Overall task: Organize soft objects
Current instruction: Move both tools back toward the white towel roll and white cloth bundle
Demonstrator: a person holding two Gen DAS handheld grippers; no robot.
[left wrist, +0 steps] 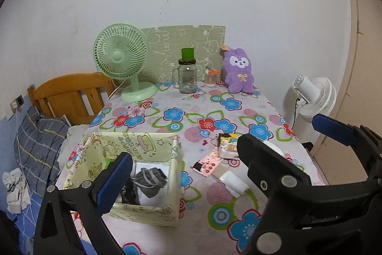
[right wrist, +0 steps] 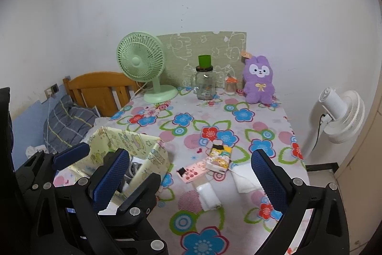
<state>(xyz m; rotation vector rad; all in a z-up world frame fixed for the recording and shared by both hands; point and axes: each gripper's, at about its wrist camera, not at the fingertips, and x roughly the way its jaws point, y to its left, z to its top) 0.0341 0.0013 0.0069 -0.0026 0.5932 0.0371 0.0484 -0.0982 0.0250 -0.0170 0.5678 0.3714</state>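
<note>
Looking along the left gripper point(left wrist: 114, 179), I see its jaws spread wide and holding nothing; one blue-padded finger hangs above the near rim of the pale yellow cartoon-printed fabric box point(left wrist: 152, 142), the other sits off to the right over the flowered tablecloth point(left wrist: 167, 97). Inside the box lie a rolled grey sock point(left wrist: 150, 179) and some dark and white cloth I cannot make out clearly. My right gripper point(right wrist: 191, 179) is likewise wide open and empty, its fingers apart above the cloth, with the left gripper visible at its left beside the box. Between the right fingers a folded white cloth point(right wrist: 210, 195) lies on the table, and a second white folded cloth point(right wrist: 244, 179) rests just beside the right-hand finger. Near them are a pink card point(right wrist: 192, 172) and a small cartoon-printed packet point(right wrist: 219, 157). At the far edge stand a pale green desk fan point(right wrist: 143, 63), a glass mug jar with a green cup on top point(right wrist: 204, 83) and a purple plush rabbit point(right wrist: 259, 80).
</note>
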